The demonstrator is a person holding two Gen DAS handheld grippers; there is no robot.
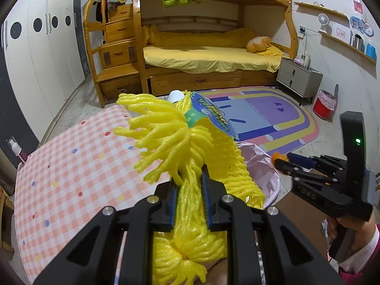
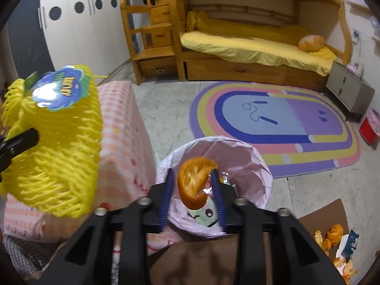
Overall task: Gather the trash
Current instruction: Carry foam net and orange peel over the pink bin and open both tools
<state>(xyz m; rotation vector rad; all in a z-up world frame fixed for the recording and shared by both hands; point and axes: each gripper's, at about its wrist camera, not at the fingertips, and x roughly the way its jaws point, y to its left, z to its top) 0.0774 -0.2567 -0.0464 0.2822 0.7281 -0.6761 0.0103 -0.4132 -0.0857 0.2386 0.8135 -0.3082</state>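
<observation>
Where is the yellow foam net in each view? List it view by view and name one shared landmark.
Left wrist: yellow foam net at centre, clamped in the left gripper.
Right wrist: the net at far left, beside the checked table.
Shared landmark: the pink-lined bin.

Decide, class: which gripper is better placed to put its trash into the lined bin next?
Right gripper: its orange peel sits directly over the pink-lined bin, jaws apart. Left gripper clamps yellow foam netting beside it.

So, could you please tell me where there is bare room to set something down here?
The checked tablecloth lies bare left of the yellow foam net. The rug middle is free apart from a skip rope. Orange peels crowd the brown surface.
</observation>
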